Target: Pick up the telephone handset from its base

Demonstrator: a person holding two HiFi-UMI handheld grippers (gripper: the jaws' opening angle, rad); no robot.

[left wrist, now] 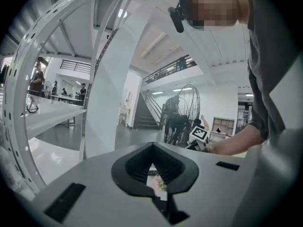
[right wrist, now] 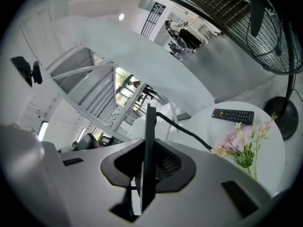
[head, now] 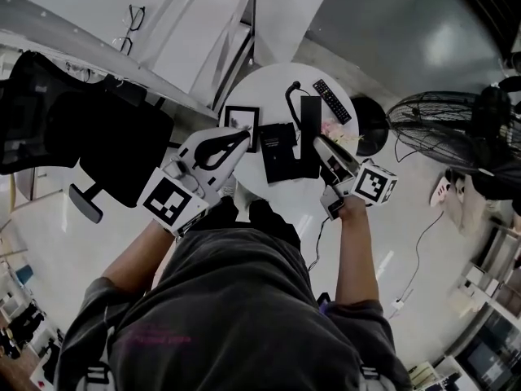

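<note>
One cord is the thing you should be watching. Your right gripper [head: 324, 147] is clamping the telephone handset [head: 310, 125] edge-on between its pads. As far as I'm reading it, the handset is sitting clear of its base [head: 279, 157], up over the base's right side.

The cord [right wrist: 185, 132] is running from the handset down toward the round white table [head: 269, 84]. If it is going taut, it will be tugging the base across the tabletop or twisting the handset in your grip. That grip is looking narrow: the pads are pinching a thin black slab, and a sideways pull could be levering it out.

The cord is also passing just beside the flowers [right wrist: 241, 143], with the remote [right wrist: 233, 116] lying beyond them, so a swing could be sweeping either one. Your left gripper [head: 242, 137] is hovering by the picture frame [head: 242, 116], jaws together on nothing, so it is not steadying the base.

Around you a pale, glossy floor is spreading out. A black office chair [head: 89, 137] is standing at your left, a standing fan [head: 435, 120] at your right, and white shelving [head: 187, 23] beyond the table.
</note>
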